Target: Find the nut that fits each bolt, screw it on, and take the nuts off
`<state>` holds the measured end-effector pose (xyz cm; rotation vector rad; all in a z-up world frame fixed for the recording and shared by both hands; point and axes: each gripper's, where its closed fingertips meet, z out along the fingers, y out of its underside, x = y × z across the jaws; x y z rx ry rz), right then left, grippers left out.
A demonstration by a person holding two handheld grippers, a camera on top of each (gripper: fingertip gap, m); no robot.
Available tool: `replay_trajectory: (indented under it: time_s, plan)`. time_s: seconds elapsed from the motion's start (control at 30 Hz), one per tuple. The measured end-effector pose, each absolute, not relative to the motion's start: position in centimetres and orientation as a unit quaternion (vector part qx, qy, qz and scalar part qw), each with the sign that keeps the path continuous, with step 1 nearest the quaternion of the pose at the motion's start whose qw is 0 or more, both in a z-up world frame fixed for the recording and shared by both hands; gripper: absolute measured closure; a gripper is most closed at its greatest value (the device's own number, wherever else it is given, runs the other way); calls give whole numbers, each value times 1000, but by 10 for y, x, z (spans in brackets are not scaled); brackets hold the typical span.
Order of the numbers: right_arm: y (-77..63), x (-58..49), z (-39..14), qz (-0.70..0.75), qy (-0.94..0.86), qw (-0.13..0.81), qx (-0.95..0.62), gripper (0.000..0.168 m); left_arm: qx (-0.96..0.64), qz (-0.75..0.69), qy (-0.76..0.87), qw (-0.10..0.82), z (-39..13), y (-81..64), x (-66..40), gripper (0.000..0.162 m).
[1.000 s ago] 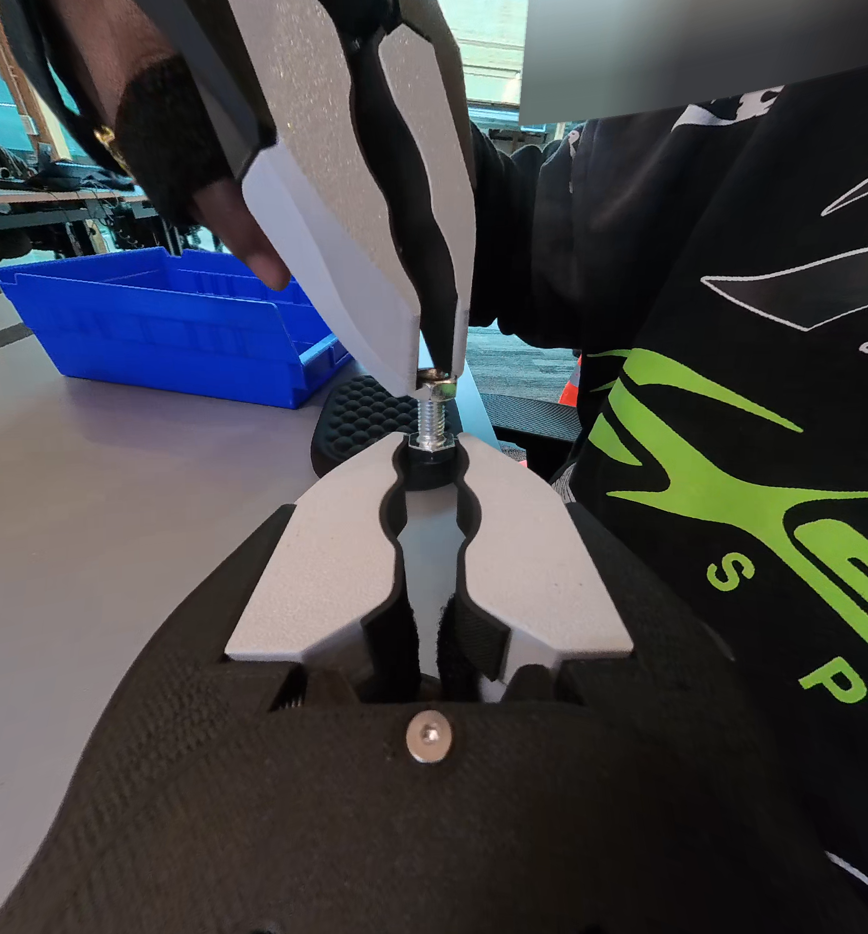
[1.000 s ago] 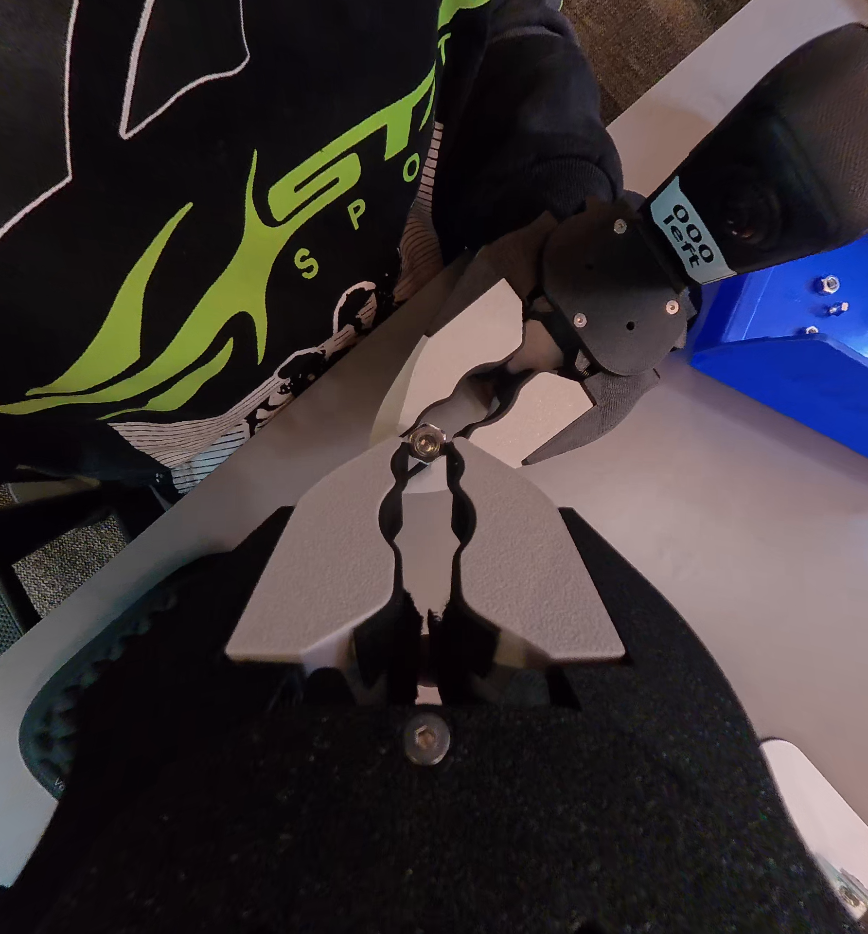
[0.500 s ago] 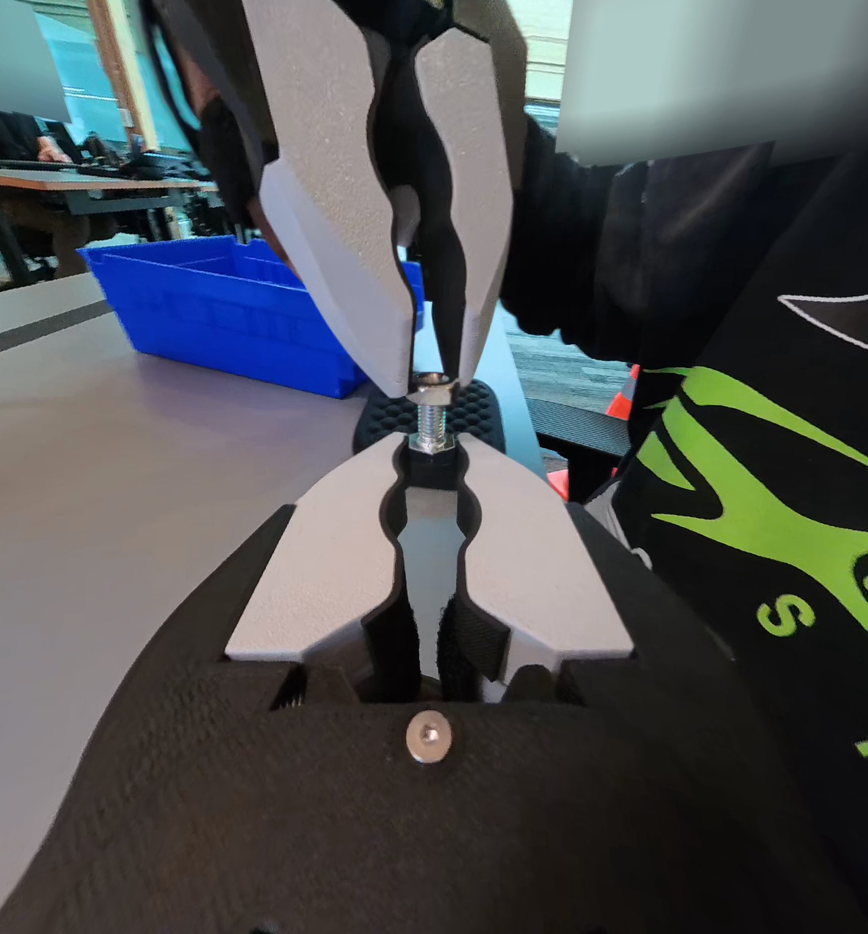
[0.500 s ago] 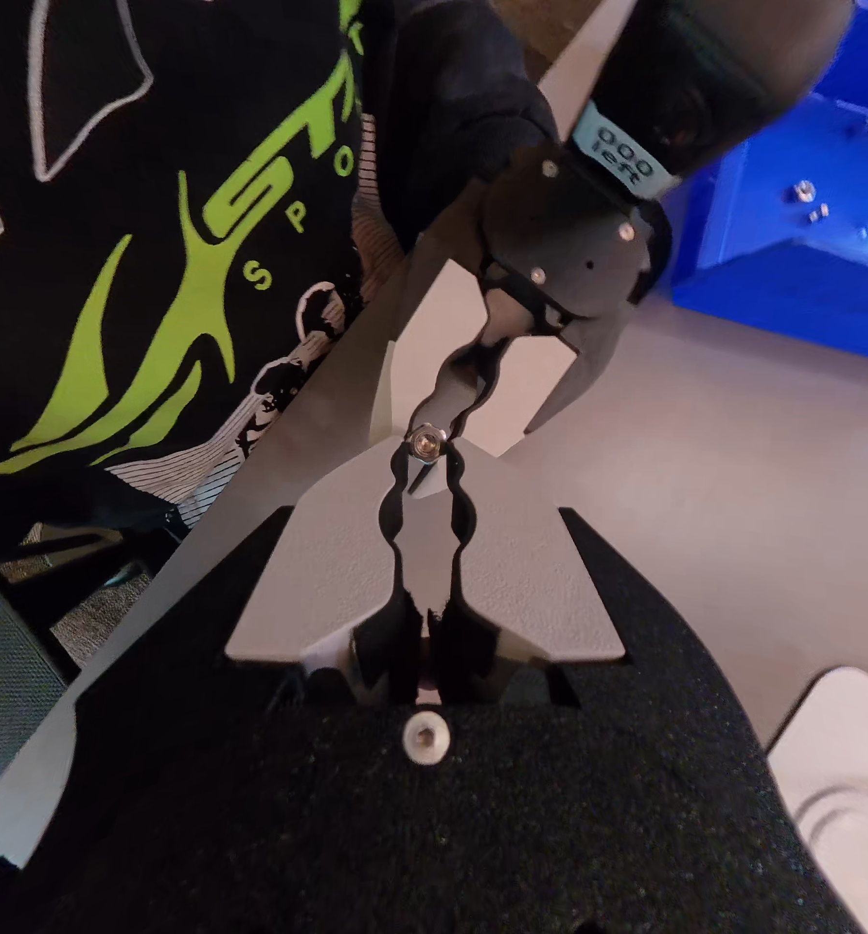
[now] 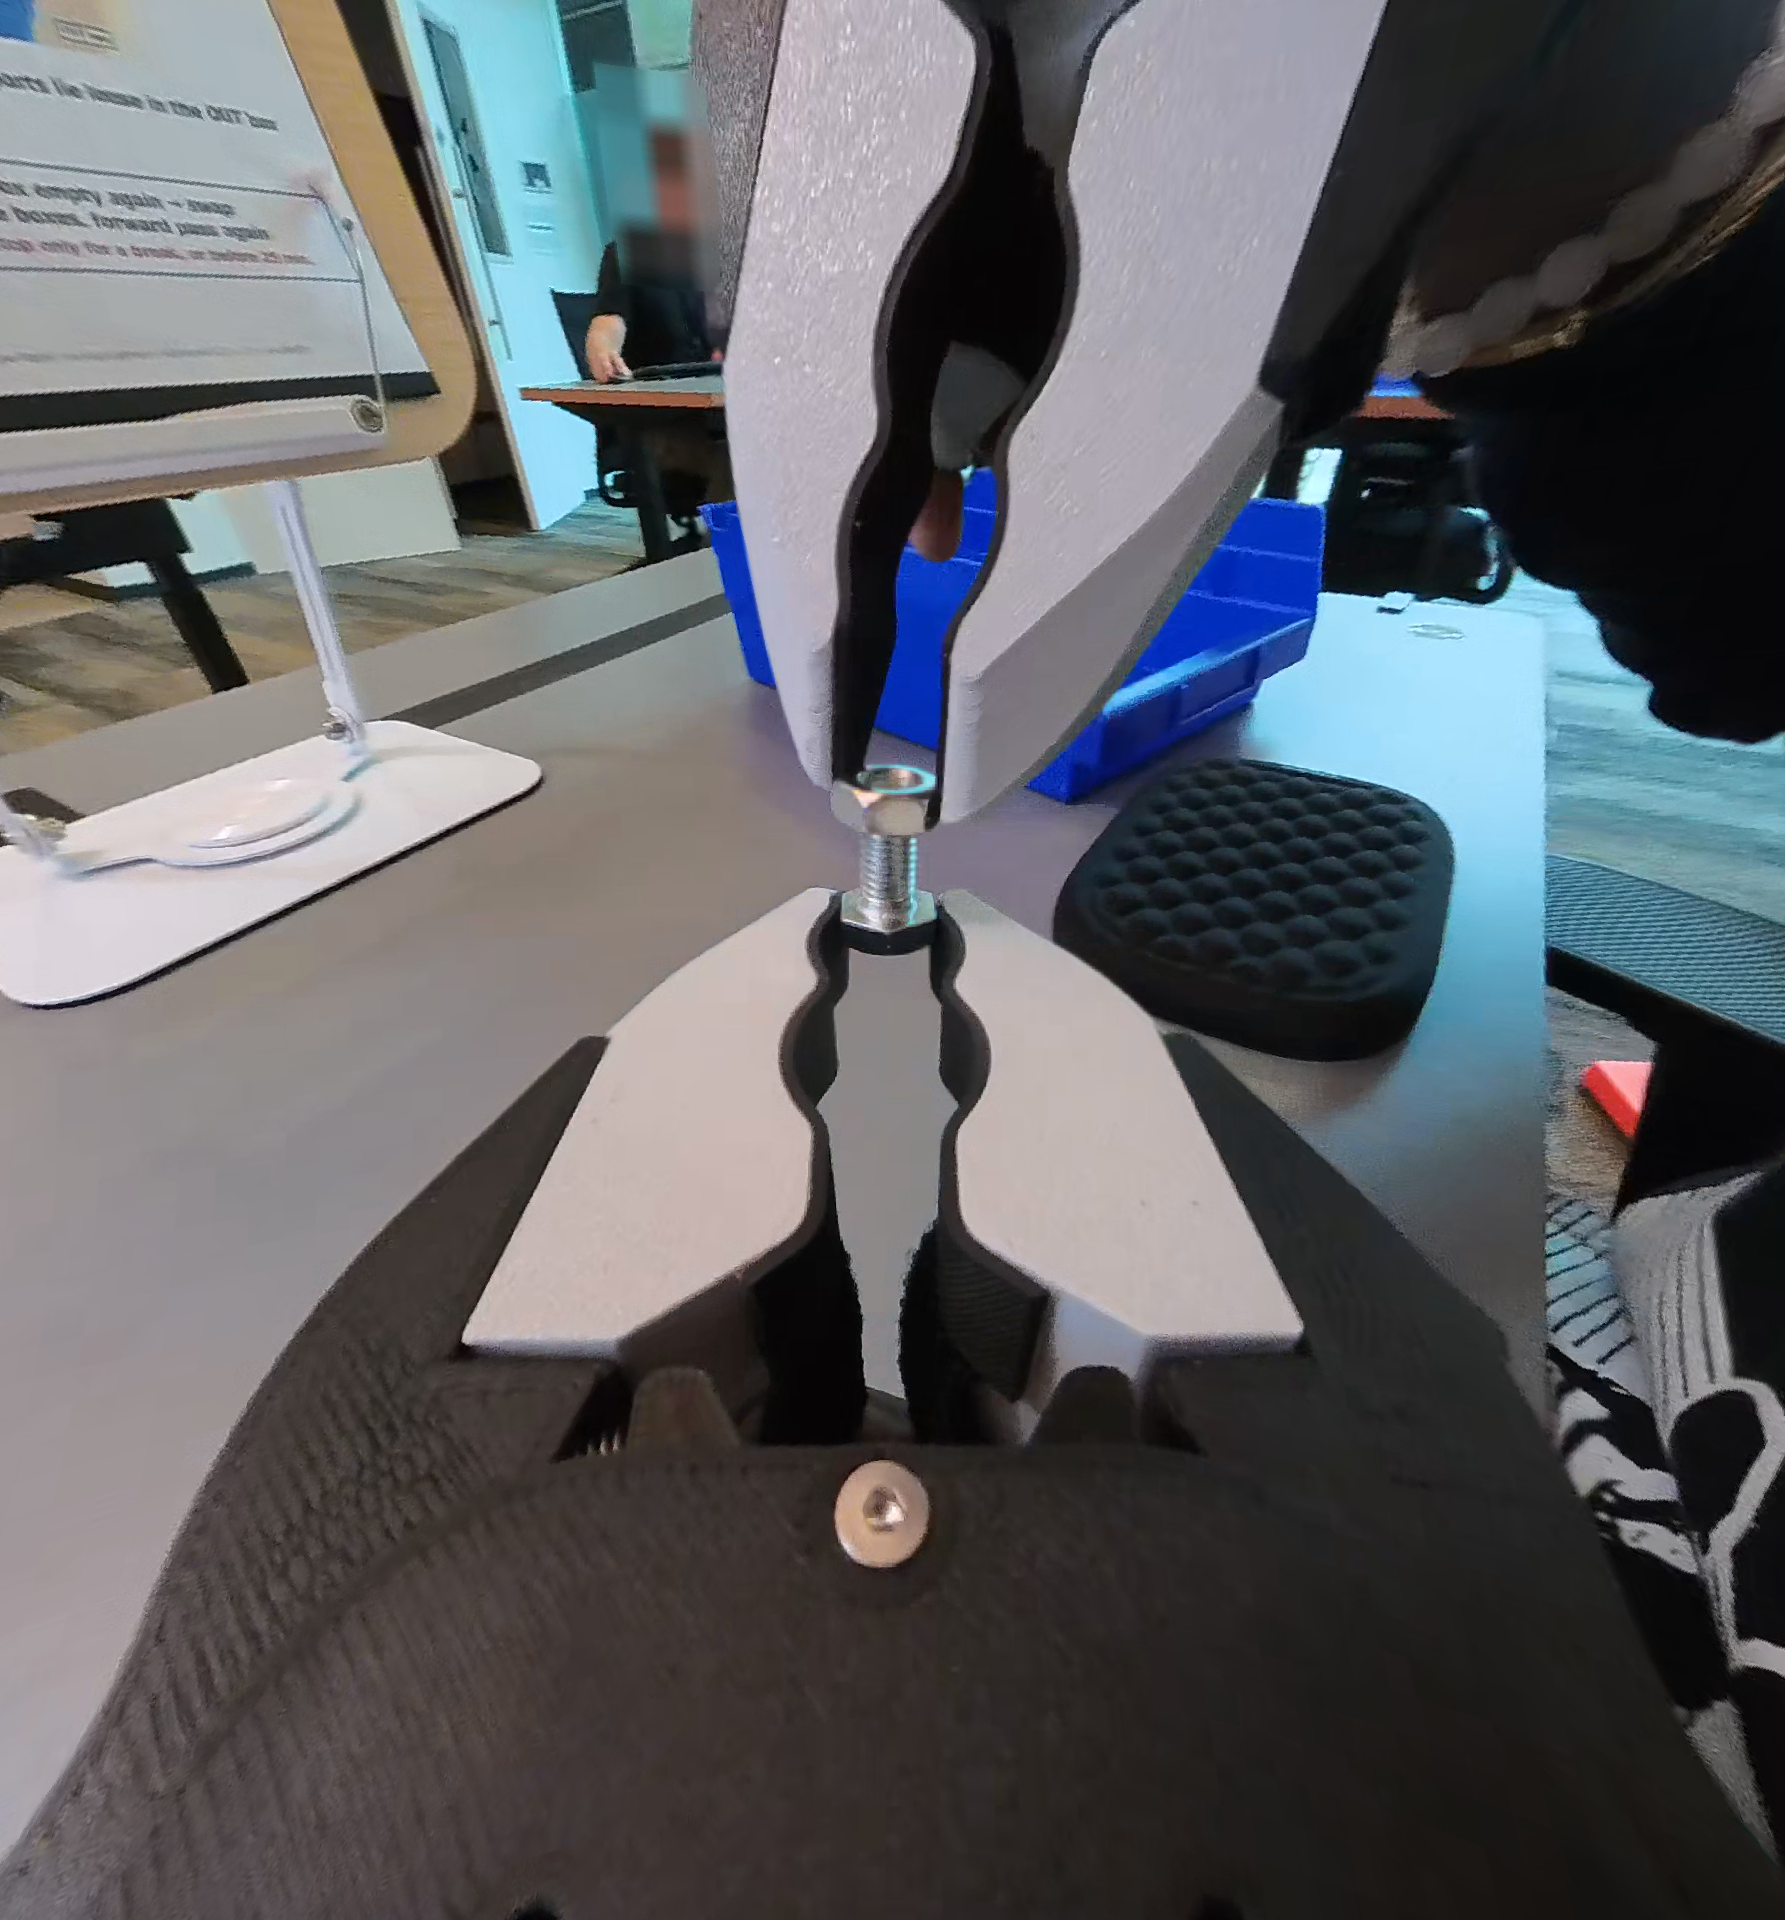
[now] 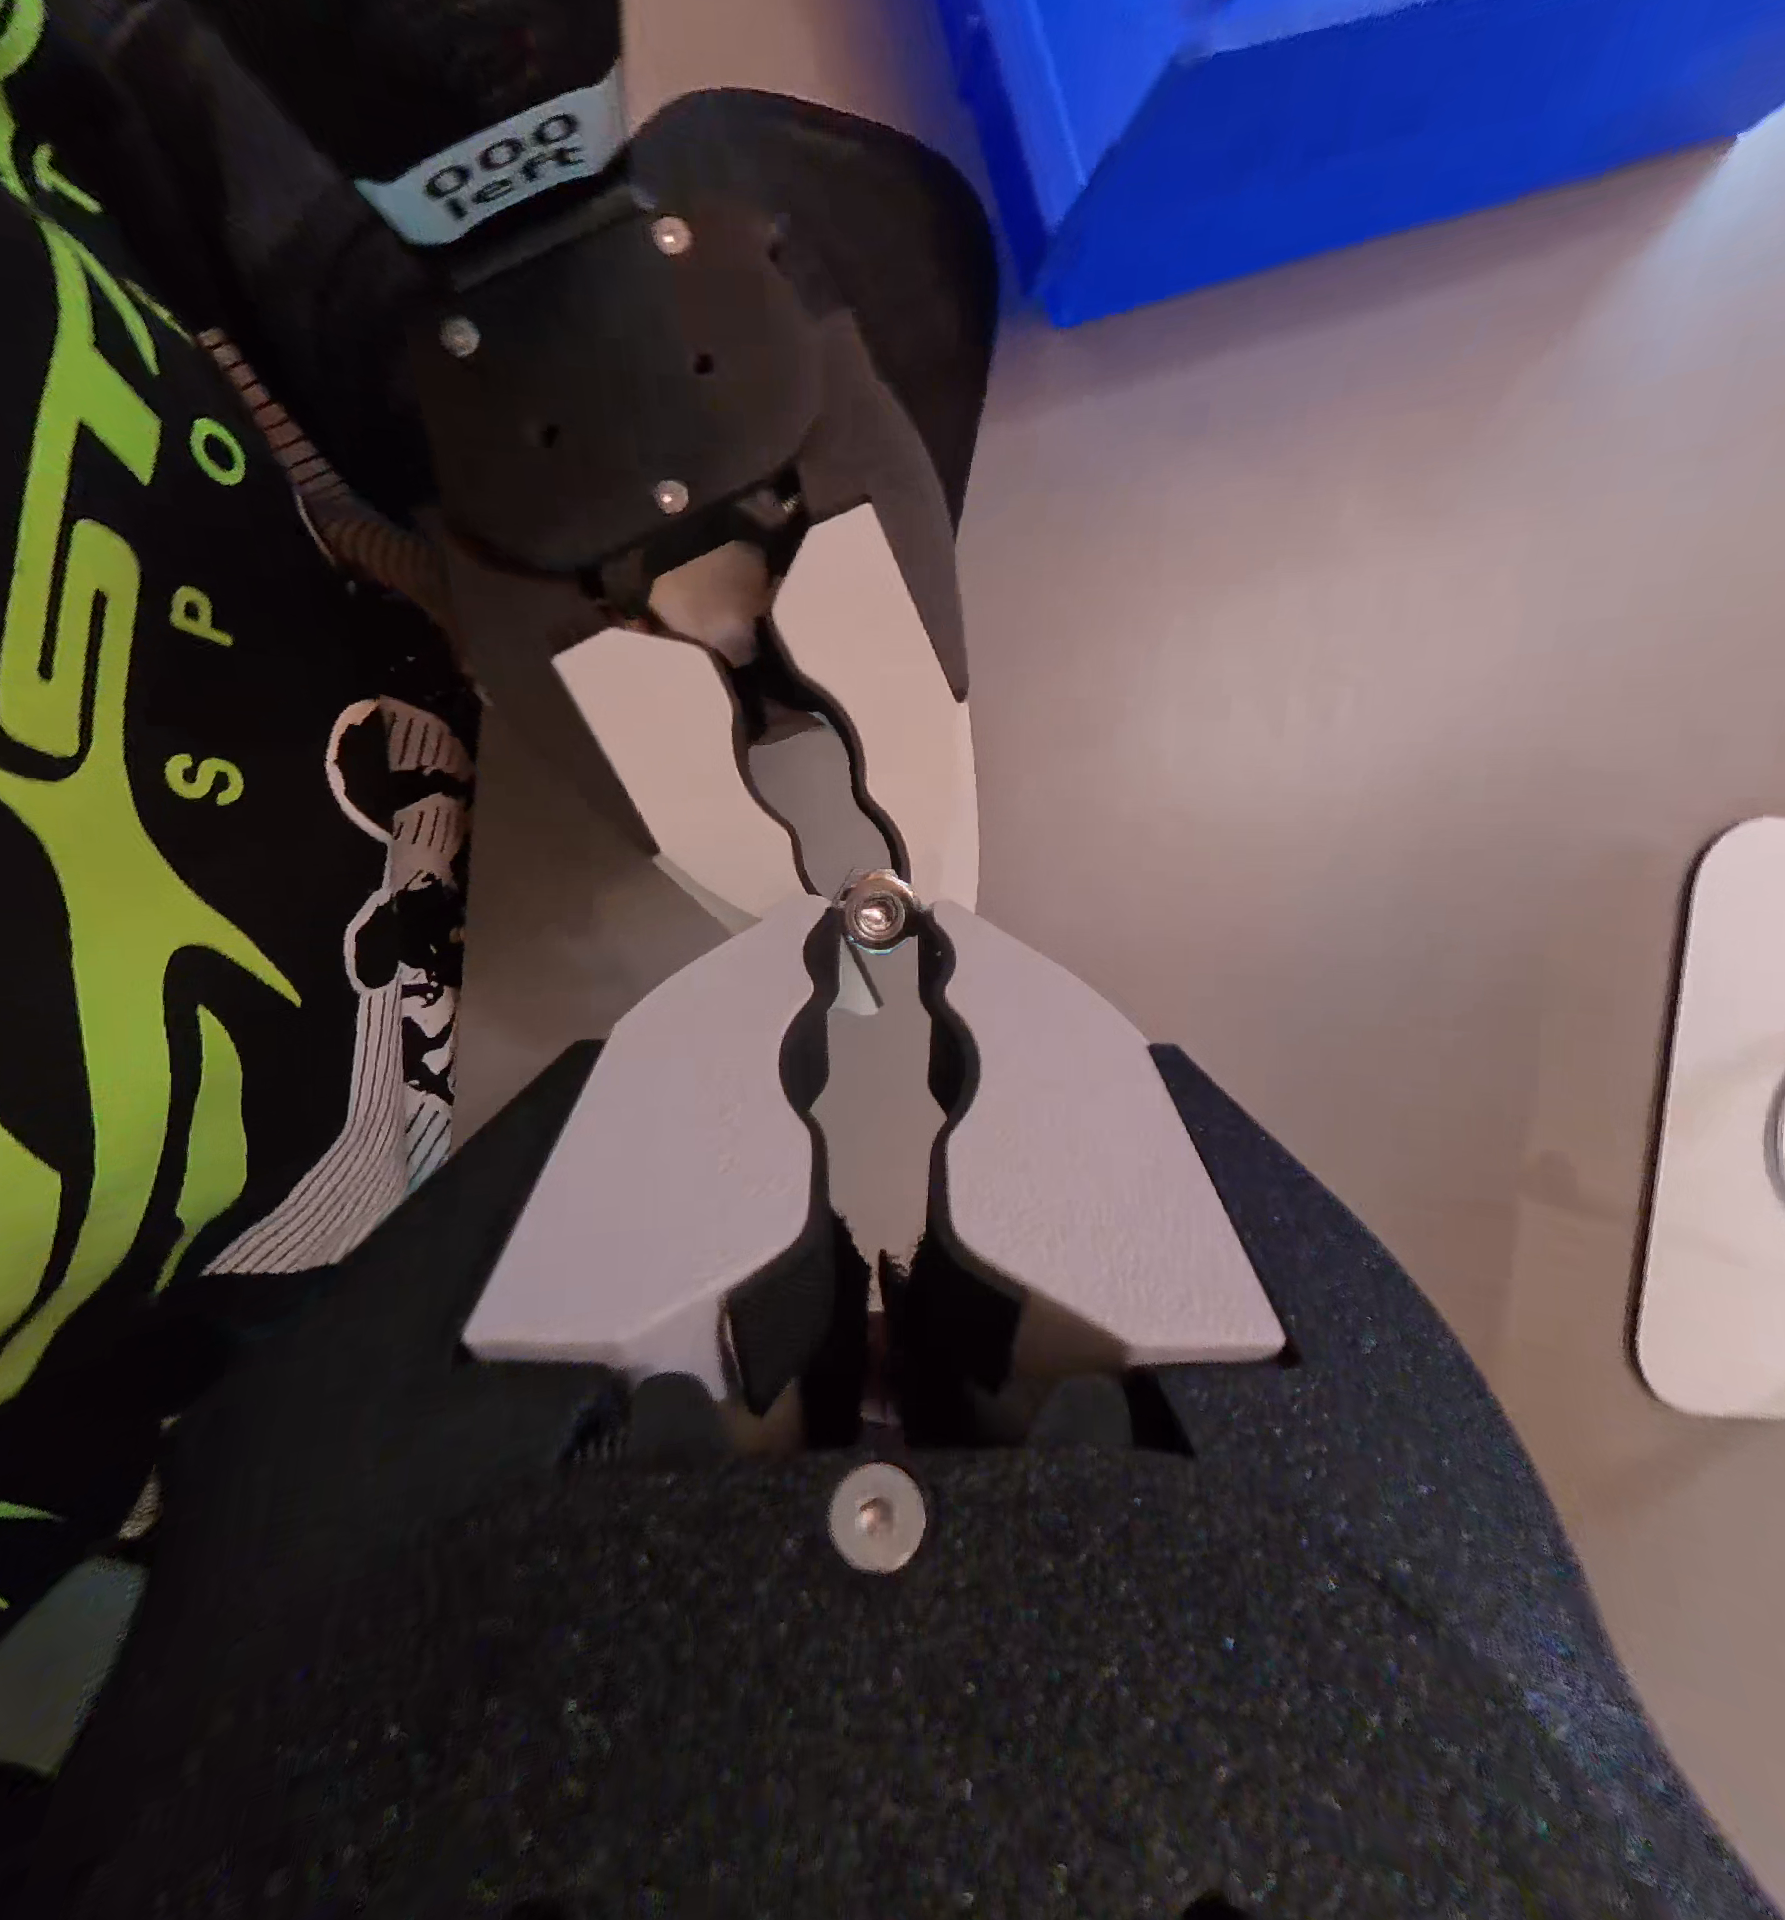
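A small silver bolt (image 5: 886,864) stands upright above the grey table (image 5: 244,1091). My left gripper (image 5: 886,923) is shut on its lower hex end (image 5: 886,910). My right gripper (image 5: 888,802) comes down from above and is shut on a silver nut (image 5: 886,792) at the top of the thread. The right wrist view looks straight down on the nut (image 6: 872,920), pinched at my right gripper's (image 6: 875,927) tips. The left gripper (image 6: 860,896) reaches in there from the upper left. Some bare thread shows between nut and lower hex end.
A blue bin (image 5: 1231,644) stands behind the grippers and shows in the right wrist view (image 6: 1387,135). A black dimpled pad (image 5: 1262,914) lies right. A white stand base (image 5: 192,862) with a sign board is left. The person's torso (image 6: 88,727) is close. My left and right fingertips are right by each other.
Both grippers have swung round together, still holding bolt and nut; the left view now faces the sign stand. The right gripper has turned about the bolt's axis relative to the left.
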<state>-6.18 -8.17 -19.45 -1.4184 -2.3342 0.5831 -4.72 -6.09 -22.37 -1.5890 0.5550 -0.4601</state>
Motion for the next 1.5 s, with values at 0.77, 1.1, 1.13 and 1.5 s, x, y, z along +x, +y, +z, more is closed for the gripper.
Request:
replay_trajectory:
  time_s: [0.77, 1.1, 1.13, 1.5]
  plan:
    - [-94, -74, -170, 597, -518, 397, -467, 106, -640, -296, 255, 662, -205, -72, -47, 147]
    - [-107, -75, -177, 594, -526, 398, -460, 114, -645, -298, 259, 654, -209, -71, -46, 147]
    - [-106, -74, -177, 594, -524, 399, -461, 115, -645, -300, 257, 654, -209, -71, -46, 147]
    - [-102, -54, -179, 583, -513, 419, -471, 136, -645, -304, 252, 654, -208, -71, -47, 147]
